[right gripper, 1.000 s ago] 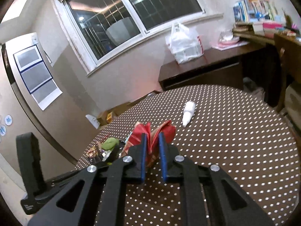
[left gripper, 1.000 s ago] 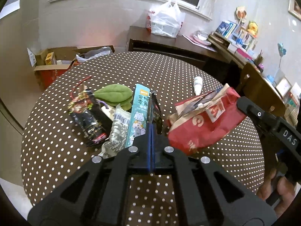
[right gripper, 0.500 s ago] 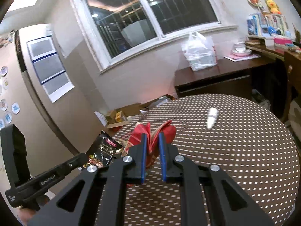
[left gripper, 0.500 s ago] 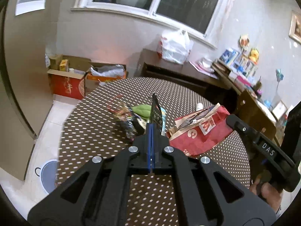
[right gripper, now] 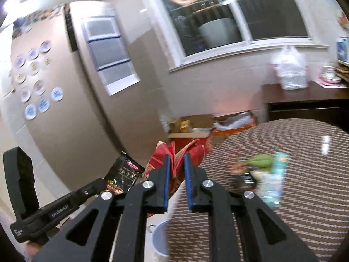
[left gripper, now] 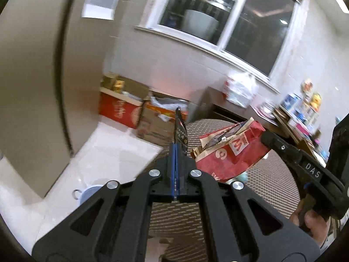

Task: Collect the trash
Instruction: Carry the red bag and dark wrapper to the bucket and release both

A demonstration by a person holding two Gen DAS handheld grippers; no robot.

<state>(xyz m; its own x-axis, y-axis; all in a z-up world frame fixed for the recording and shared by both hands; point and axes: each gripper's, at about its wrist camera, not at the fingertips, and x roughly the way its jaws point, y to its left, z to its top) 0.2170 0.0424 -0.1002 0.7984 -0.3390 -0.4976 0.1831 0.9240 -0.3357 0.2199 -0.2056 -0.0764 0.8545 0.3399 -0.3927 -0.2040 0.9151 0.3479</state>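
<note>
Our left gripper [left gripper: 175,152] is pinched fully together on a black snack wrapper [left gripper: 180,131], whose serrated top edge stands upright above the blue pads; from the right wrist view we see the same wrapper [right gripper: 123,178] sticking out past the tip of the left tool, off the table's edge and over the floor. Our right gripper [right gripper: 176,163] has its jaws narrowed onto the folded rim of a red paper bag [right gripper: 172,155], with the bag's creased paper filling the gap between the pads. In the left wrist view the red paper bag [left gripper: 233,152] hangs just right of the wrapper, its mouth open toward it and some crumpled paper showing inside, while the right tool [left gripper: 305,166] reaches in from the right with our fingers [left gripper: 314,224] on its handle. Below both lies the round table with its brown dotted cloth [right gripper: 294,174], and on it we see the remaining litter, blurred: a green leaf-shaped piece [right gripper: 261,160], a light blue packet [right gripper: 276,174] and a small white tube [right gripper: 326,145] farther off. On the floor by the table's edge sits a pale bin [right gripper: 159,238]. Beyond stand open cardboard boxes [left gripper: 130,107] against the wall under the window [left gripper: 229,15].
</note>
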